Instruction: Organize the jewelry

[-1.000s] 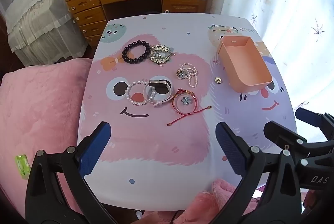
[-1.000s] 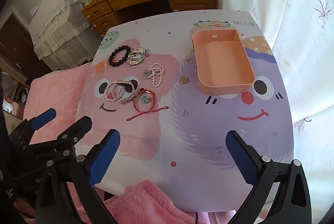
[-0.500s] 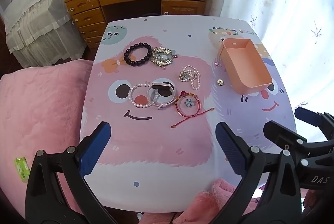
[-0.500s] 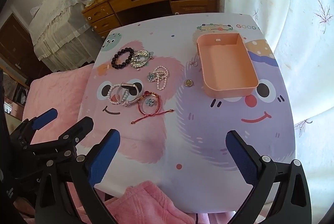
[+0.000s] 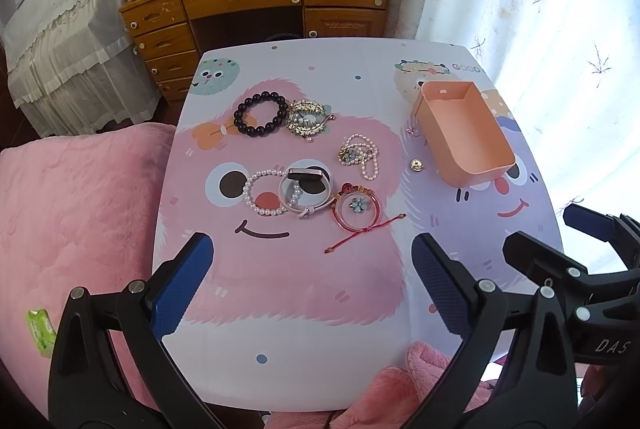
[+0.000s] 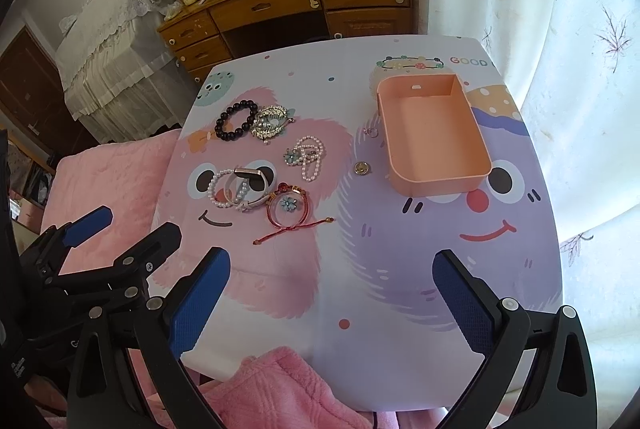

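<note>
Jewelry lies on the cartoon-print table [image 5: 304,325]: a black bead bracelet [image 5: 260,118], a gold brooch [image 5: 308,118], a pearl necklace with a flower charm [image 5: 360,157], a white pearl bracelet [image 5: 267,192], a pink watch [image 5: 306,189], a red cord bracelet [image 5: 356,207] and a small gold piece [image 5: 417,165]. An empty peach box [image 5: 464,133] stands at the right; it also shows in the right wrist view [image 6: 432,137]. My left gripper [image 5: 310,287] is open and empty above the near table edge. My right gripper [image 6: 332,303] is open and empty too.
A small ring [image 6: 371,132] lies beside the box's left wall. Pink bedding [image 5: 76,213] lies left of the table and a pink towel [image 6: 280,389] at its near edge. A wooden desk [image 5: 256,1] stands behind. White curtains [image 5: 540,9] hang at the right.
Both grippers have drawn back and up a little, so the table and jewelry sit lower and smaller in both views. Nothing on the table has moved.
</note>
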Action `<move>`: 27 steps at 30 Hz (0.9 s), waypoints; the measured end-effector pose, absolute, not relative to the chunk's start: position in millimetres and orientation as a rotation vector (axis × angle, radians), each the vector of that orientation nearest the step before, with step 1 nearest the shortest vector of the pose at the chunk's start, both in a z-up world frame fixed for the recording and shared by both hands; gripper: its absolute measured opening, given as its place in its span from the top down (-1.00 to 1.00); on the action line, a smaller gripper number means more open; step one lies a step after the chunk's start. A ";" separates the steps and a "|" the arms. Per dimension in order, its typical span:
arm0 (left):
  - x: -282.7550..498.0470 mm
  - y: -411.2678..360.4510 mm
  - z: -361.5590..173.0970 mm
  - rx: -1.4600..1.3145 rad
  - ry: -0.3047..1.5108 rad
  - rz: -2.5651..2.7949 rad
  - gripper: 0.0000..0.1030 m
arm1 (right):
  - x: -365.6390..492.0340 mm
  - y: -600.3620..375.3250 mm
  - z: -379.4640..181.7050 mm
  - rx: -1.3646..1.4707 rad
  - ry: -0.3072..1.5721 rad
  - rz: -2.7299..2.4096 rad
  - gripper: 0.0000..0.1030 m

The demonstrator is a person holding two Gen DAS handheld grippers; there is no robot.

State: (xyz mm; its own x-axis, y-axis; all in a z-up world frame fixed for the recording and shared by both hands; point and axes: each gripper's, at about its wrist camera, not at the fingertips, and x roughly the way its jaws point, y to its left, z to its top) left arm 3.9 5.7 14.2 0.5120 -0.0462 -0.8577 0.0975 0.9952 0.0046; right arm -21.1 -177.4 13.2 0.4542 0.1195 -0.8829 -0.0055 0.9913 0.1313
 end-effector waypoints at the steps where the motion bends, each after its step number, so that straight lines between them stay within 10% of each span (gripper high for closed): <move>1: 3.9 4.8 14.7 0.055 1.027 -0.087 -0.91 | -21.2 -178.1 14.6 0.114 1.094 0.077 -1.00; 27: 17.4 24.5 -2.8 -0.048 1.062 -0.131 -0.91 | -24.8 -147.8 14.0 -0.085 0.902 0.116 -1.00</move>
